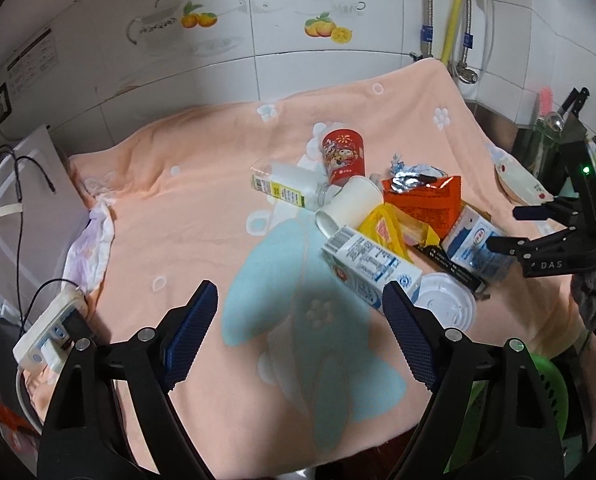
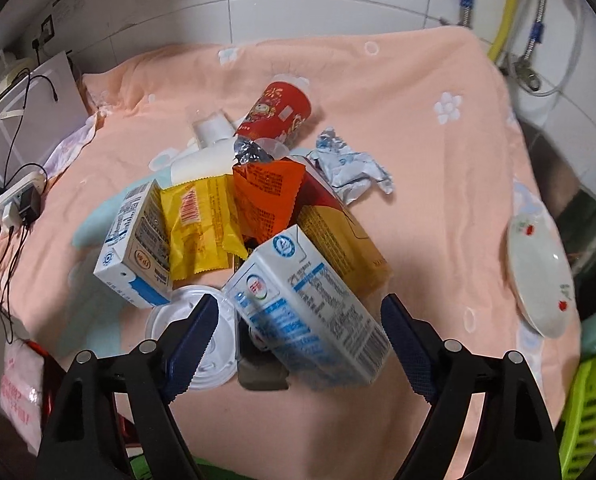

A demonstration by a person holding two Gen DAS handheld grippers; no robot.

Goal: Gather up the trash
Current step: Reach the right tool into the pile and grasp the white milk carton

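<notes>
A heap of trash lies on the peach towel (image 1: 170,232): a red paper cup (image 2: 278,114), a white bottle (image 1: 294,178), a white cup (image 1: 352,204), an orange wrapper (image 2: 264,196), a yellow wrapper (image 2: 198,224), crumpled foil (image 2: 350,168), a white lid (image 2: 218,344) and two blue-white milk cartons. My right gripper (image 2: 300,308) straddles the near carton (image 2: 310,312); narrow gaps show at both pads, so it is open. My left gripper (image 1: 300,300) hangs open over bare towel, its right finger beside the other carton (image 1: 372,268). The right gripper (image 1: 504,228) shows at the heap's right side.
A white plate (image 2: 538,276) lies at the towel's right edge, with a green basket (image 2: 590,400) below it. A power strip with cables (image 1: 50,332) and a white box (image 1: 18,208) sit on the left. Knives (image 1: 574,100) stand at the back right by the tiled wall.
</notes>
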